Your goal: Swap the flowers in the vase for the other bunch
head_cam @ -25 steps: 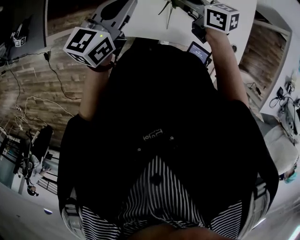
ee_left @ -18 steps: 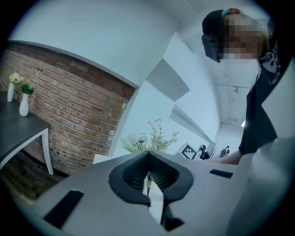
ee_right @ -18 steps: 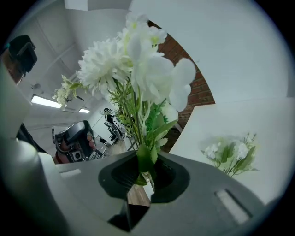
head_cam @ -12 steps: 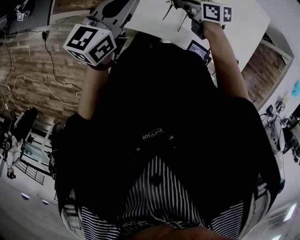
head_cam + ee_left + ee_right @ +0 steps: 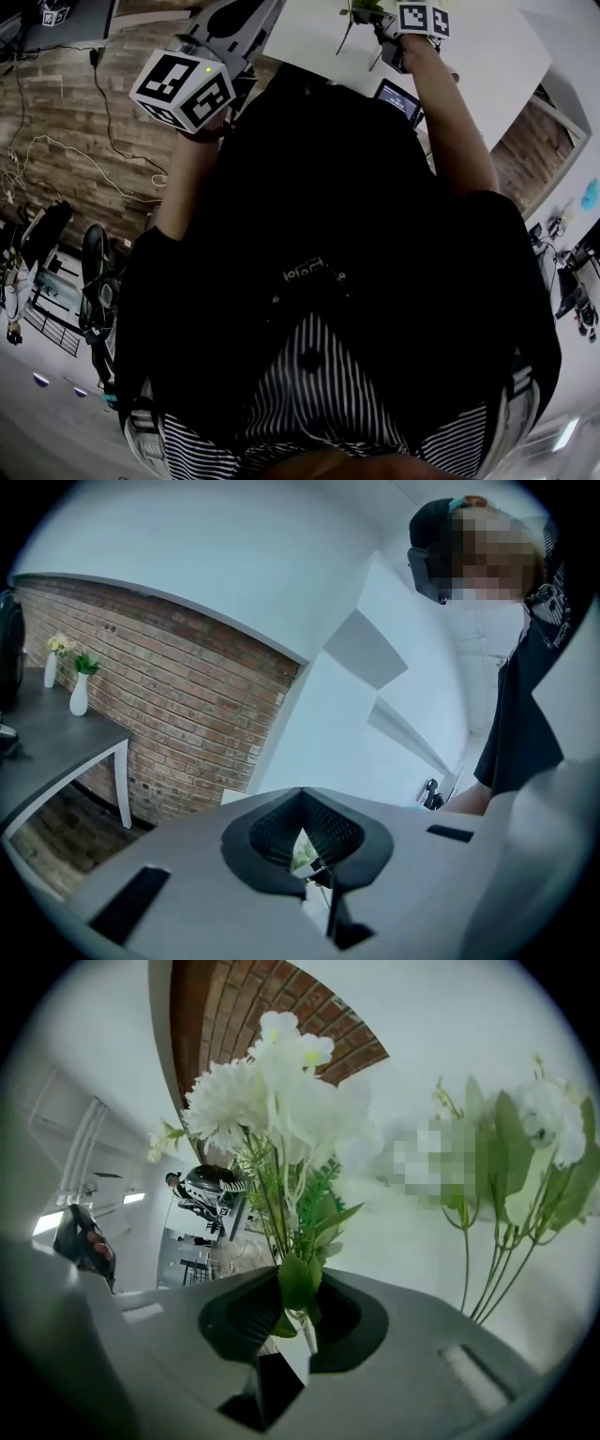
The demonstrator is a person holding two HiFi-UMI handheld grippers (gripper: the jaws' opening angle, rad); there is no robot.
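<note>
Two jaws of your right gripper (image 5: 292,1330) are pinching the stems of a white bunch (image 5: 272,1101), though they have just been opening a little. You are holding it upright over the table (image 5: 487,66), near the other bunch (image 5: 530,1147). Your left gripper (image 5: 305,846) is hanging with jaws together, holding nothing

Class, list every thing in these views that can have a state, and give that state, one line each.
right gripper, shut on the white flower bunch
white flower bunch, held by its stems
second bunch, not gripped, base out of view
left gripper, jaws together
two small vases, upright on the far table, flowers in them
</note>
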